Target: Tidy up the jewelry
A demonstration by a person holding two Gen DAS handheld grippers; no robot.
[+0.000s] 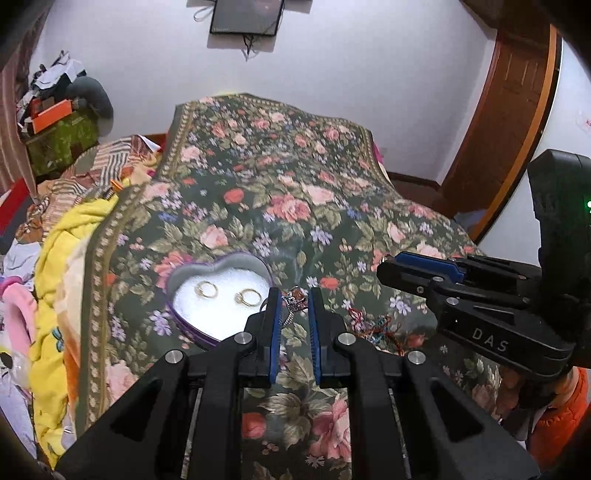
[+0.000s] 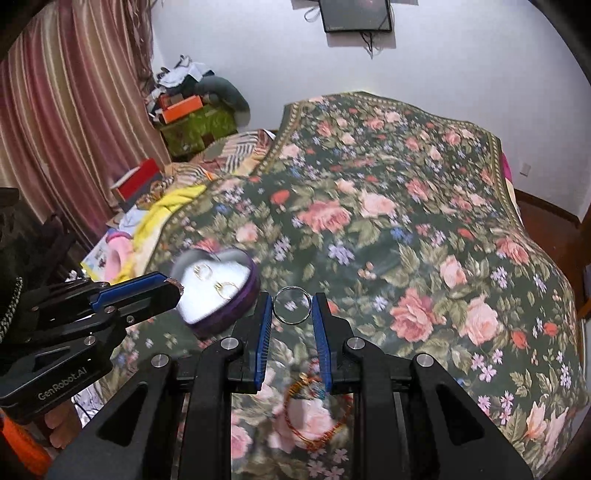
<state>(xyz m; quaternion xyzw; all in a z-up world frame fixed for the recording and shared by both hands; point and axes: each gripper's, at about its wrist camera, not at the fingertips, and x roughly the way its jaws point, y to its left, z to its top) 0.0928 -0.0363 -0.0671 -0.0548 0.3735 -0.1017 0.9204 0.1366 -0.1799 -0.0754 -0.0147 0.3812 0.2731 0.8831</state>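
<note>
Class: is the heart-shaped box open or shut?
Open. The heart-shaped box has no lid on; two gold rings show on its white lining.

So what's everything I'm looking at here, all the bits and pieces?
heart-shaped box: one, purple with white lining, open on the bedspread
gold rings: two, lying side by side inside the box
silver ring: one, plain, held between the right tool's fingers
stone ring: one, silver with a reddish stone, between the left tool's fingers
bracelets: a red and gold tangle, count unclear, on the bedspread near the tools
bedspread: one, dark green with pink roses, covering the bed
yellow blanket: one, at the bed's left edge
picture frame: one, dark, on the white wall
curtain: pink striped, far left
left tool: black, blue pads
right tool: black, blue pads
</note>
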